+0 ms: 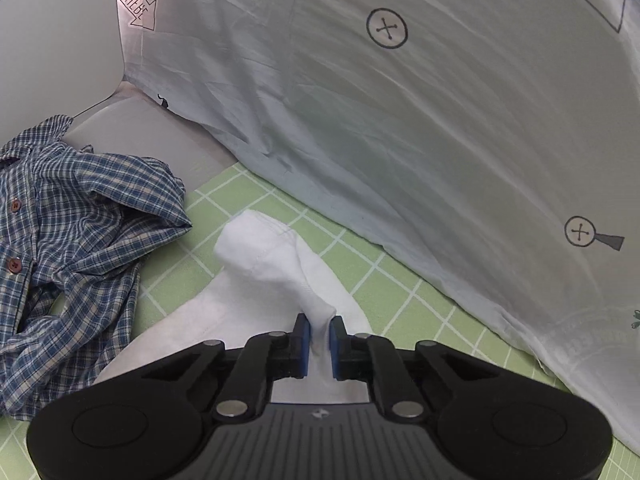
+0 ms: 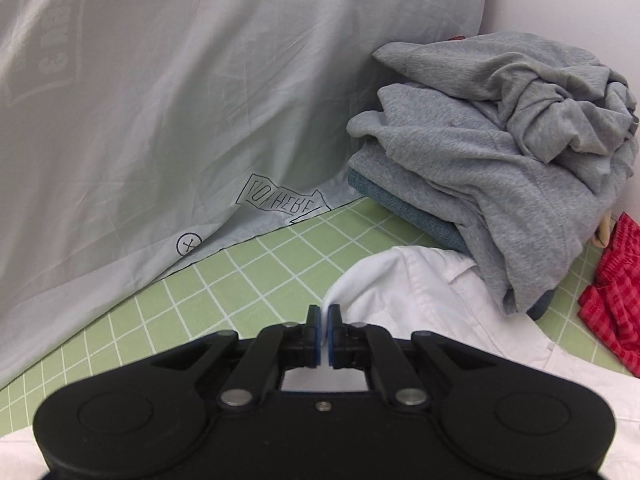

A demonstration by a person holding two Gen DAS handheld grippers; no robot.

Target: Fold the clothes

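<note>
Nearest in the left wrist view: black left gripper [image 1: 319, 340], blue pads pinched tight on a gathered ridge of the white cotton garment [image 1: 264, 264], fabric pulled up into a peak between the jaws. Beyond the pads, a folded hump of the same white cloth, draped over the green cutting mat with pale grid lines [image 1: 404, 296]. Left of it, touching or just beside its edge, a crumpled blue-and-white plaid button shirt [image 1: 72, 248], spread to the left border of the frame. Right of the white cloth, a narrow strip of bare mat, then the hem of the pale blue-grey printed sheet [image 1: 400, 128] rising as a backdrop across the far side. At far left, a bare grey surface [image 1: 132, 136] past the mat's edge.

In the right wrist view: black right gripper [image 2: 324, 334], blue pads closed almost together on a thin edge of the white garment [image 2: 420, 292], which spreads to the right and near side. Left and ahead, open green mat [image 2: 256, 276] up to the sheet's [image 2: 180, 100] dark-lined hem. Far right, a stack of grey knit clothing over a teal folded piece [image 2: 500, 136], its lower edge resting on the white cloth. At the right border, a red checked cloth [image 2: 616, 300] on the mat.
</note>
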